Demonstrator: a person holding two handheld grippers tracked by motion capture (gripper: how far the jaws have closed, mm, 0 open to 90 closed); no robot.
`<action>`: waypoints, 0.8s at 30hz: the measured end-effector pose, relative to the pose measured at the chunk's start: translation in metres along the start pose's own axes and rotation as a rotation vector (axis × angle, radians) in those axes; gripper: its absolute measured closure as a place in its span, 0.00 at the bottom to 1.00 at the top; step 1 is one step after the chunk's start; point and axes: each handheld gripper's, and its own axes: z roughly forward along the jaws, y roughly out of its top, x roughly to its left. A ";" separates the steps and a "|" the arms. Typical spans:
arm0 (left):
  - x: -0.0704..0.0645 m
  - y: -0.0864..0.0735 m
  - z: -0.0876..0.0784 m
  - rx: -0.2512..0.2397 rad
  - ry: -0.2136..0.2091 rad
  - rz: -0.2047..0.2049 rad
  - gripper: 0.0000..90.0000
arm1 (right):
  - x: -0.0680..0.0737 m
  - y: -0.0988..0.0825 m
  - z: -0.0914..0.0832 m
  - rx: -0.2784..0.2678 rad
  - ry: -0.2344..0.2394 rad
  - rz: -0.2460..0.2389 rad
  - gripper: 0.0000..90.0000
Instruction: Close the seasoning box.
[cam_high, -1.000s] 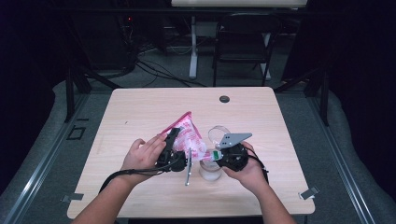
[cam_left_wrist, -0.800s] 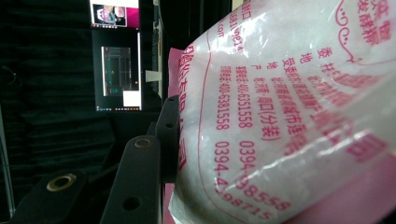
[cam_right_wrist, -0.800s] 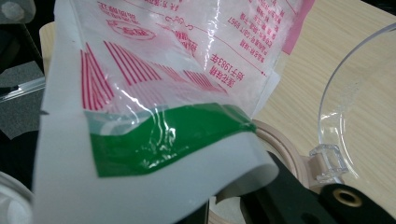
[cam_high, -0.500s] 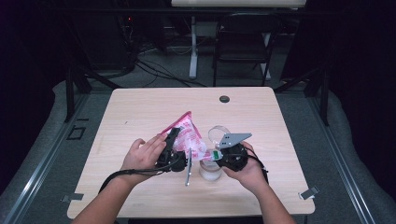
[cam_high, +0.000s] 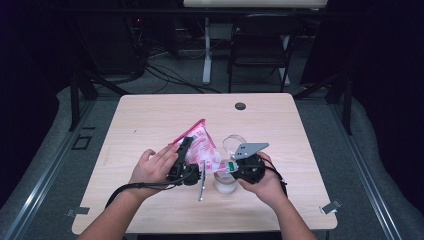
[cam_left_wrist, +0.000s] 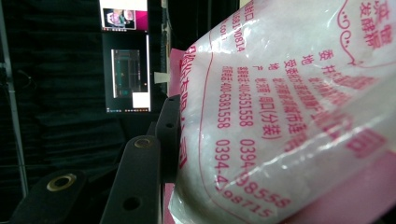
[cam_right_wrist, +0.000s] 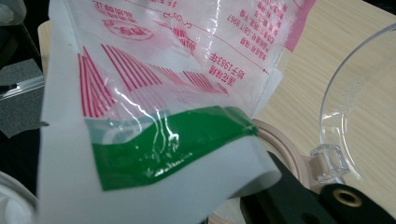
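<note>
A pink and white plastic bag (cam_high: 200, 142) of white powder hangs tilted over the middle of the table. My left gripper (cam_high: 186, 167) is shut on the bag's full lower part; in the left gripper view the bag (cam_left_wrist: 289, 107) bulges against one black finger (cam_left_wrist: 140, 182). My right gripper (cam_high: 227, 167) is shut on the bag's green-striped corner (cam_right_wrist: 173, 140). That corner sits just above a clear jar (cam_high: 225, 184), whose hinged clear lid (cam_high: 233, 143) stands open behind it. The jar's rim (cam_right_wrist: 285, 149) and lid (cam_right_wrist: 355, 102) lie close to the right gripper.
A thin metal utensil (cam_high: 201, 186) lies on the wooden table (cam_high: 280, 130) between the two hands. A small black round thing (cam_high: 240, 106) sits near the far edge. A chair (cam_high: 260, 45) and cables stand beyond the table.
</note>
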 end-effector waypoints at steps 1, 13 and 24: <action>0.001 0.001 -0.001 0.017 -0.005 0.006 0.71 | 0.000 0.000 0.000 -0.001 -0.001 0.003 1.00; -0.001 0.000 -0.002 -0.003 0.018 0.007 0.72 | 0.000 0.000 0.000 0.004 0.002 0.001 1.00; 0.001 -0.001 -0.002 -0.007 0.023 0.003 0.72 | 0.000 -0.001 0.001 0.020 0.021 -0.003 1.00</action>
